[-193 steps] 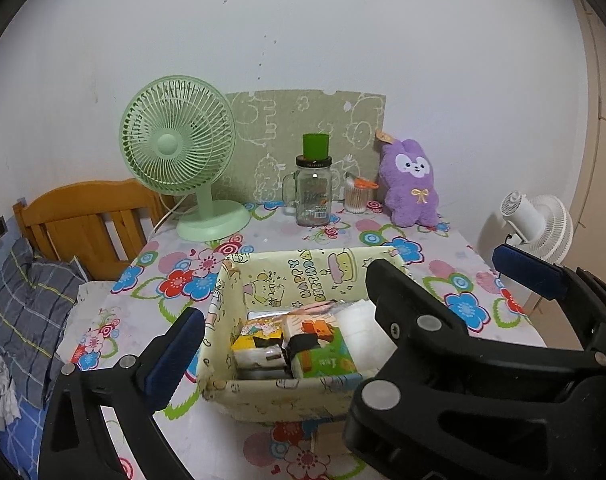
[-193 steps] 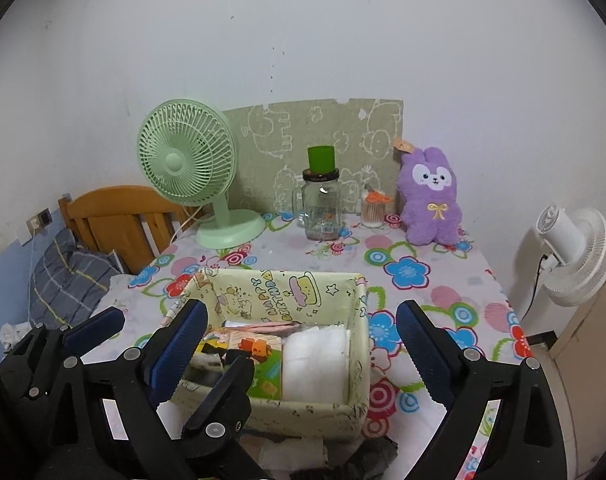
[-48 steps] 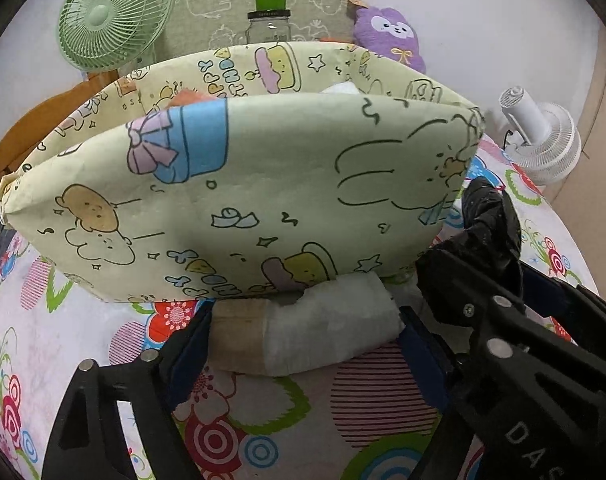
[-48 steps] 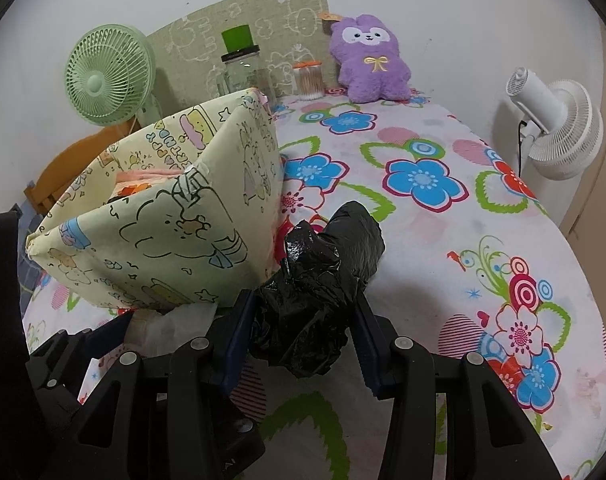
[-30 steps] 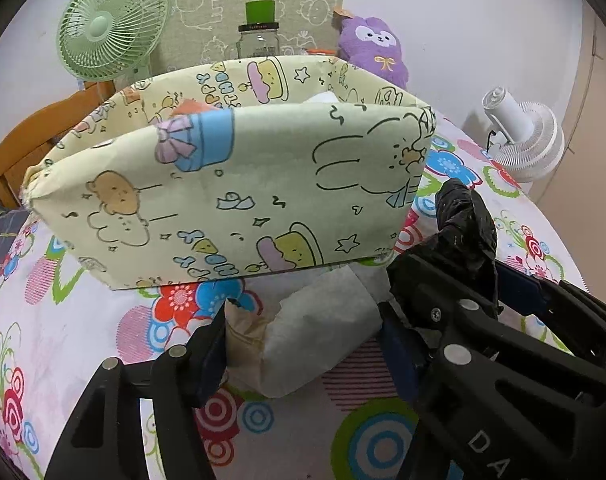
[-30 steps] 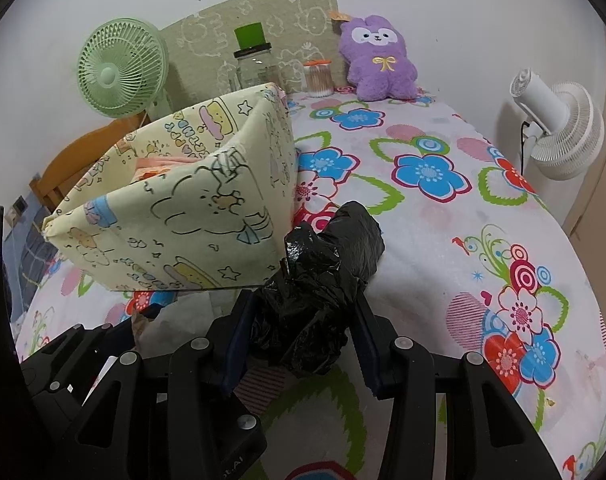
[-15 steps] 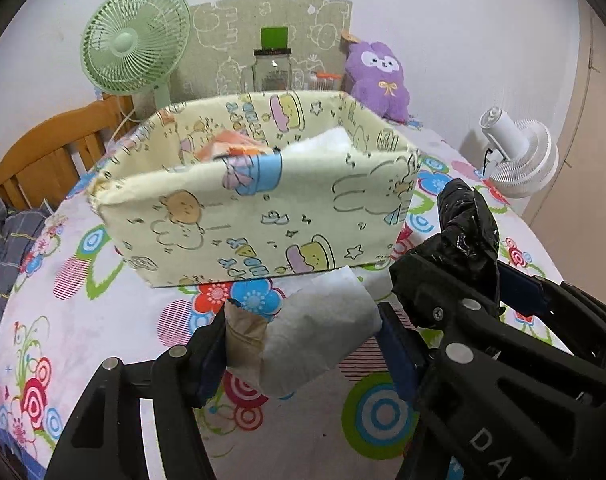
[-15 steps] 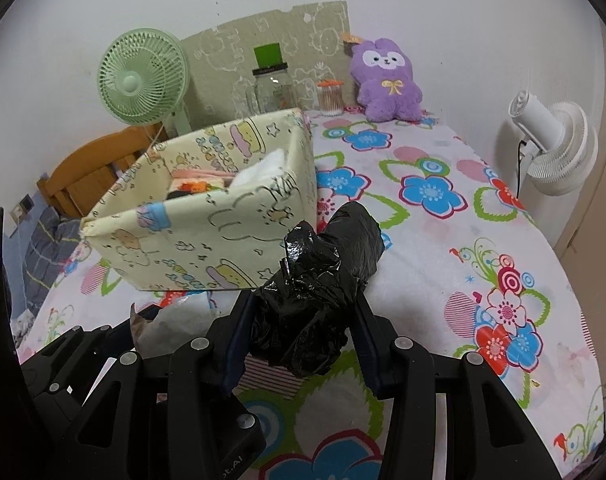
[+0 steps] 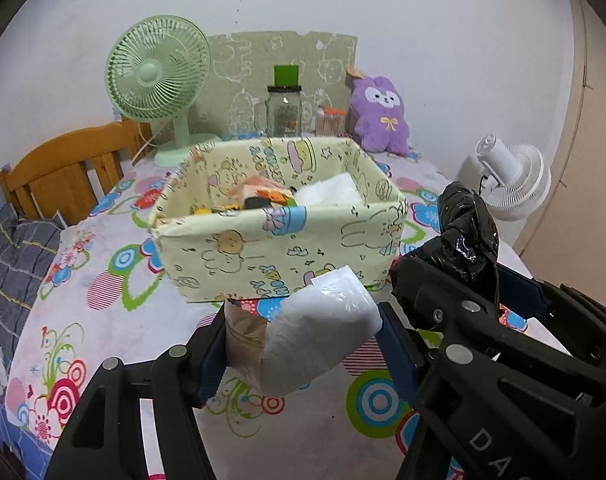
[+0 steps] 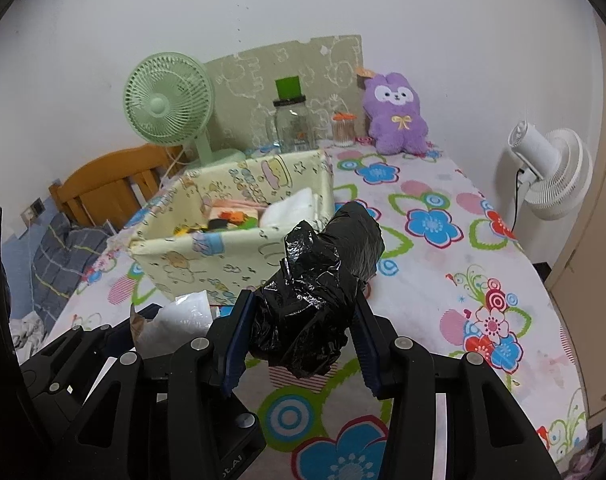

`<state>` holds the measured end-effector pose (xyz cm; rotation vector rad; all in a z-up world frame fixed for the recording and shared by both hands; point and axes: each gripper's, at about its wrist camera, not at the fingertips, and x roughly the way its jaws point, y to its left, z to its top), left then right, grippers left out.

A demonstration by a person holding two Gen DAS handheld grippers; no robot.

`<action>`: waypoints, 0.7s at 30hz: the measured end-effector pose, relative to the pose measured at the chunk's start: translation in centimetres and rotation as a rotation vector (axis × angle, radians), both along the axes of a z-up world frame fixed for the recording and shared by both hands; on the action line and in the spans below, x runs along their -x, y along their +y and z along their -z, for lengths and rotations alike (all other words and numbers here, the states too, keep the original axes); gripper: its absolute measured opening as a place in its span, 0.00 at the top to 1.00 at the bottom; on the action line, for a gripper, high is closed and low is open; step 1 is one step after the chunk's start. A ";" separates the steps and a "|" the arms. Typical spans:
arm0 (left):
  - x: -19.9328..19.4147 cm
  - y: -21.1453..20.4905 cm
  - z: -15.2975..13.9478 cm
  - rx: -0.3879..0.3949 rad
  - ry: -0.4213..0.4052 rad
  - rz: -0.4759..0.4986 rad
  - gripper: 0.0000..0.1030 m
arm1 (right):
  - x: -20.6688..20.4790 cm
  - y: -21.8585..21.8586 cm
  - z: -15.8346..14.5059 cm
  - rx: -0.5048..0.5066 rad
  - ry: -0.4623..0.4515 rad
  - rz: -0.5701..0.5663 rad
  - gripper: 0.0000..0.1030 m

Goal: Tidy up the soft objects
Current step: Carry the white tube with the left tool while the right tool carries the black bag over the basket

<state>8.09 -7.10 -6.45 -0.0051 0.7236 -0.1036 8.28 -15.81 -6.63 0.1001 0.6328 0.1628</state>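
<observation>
both grippers have risen and drawn back from the yellow fabric bin (image 9: 279, 236) since a second ago; its near wall then filled the left wrist view, and now its open top shows, with packets and a white wad inside

largest first: the counter (image 10: 455, 280) under its flowered cloth carries the bin, and along the wall behind stand a green fan (image 9: 157, 80), a glass jar (image 9: 283, 114) and a purple plush rabbit (image 9: 381, 114); none of these is being handled

the left gripper (image 9: 303, 344) is clamped on a white roll of plastic bags (image 9: 319, 340) with a brown paper core showing at its left end. its long axis lies roughly crosswise between the fingers, tilted so the right end points up and away toward the bin's near wall. it hangs clear of the counter, just in front of the bin and below its rim

the right gripper (image 10: 299, 332) is closed on a crumpled black plastic bag bundle (image 10: 323, 284). its long axis runs forward along the fingers, with the free end sticking out past the tips and pointing up toward the bin's near right corner

judging by this, the step in hand is the carry: both soft things are picked up and lifted, not yet stowed. the next move seems to call for more height to clear the rim, a reach forward over the opening, then a release into the free space beside the white wad. the black bundle is loose and may catch on the soft wall, which could fold if nudged
</observation>
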 end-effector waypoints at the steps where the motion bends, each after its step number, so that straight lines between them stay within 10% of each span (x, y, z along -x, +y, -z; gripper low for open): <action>1: 0.2 0.1 -0.2 0.000 -0.004 -0.004 0.33 | 0.2 0.1 -0.3 -0.001 -0.004 -0.001 0.52; 21: 2.2 1.4 -5.6 0.010 -0.102 -0.034 0.32 | 2.9 1.3 -5.7 0.002 -0.095 -0.036 0.51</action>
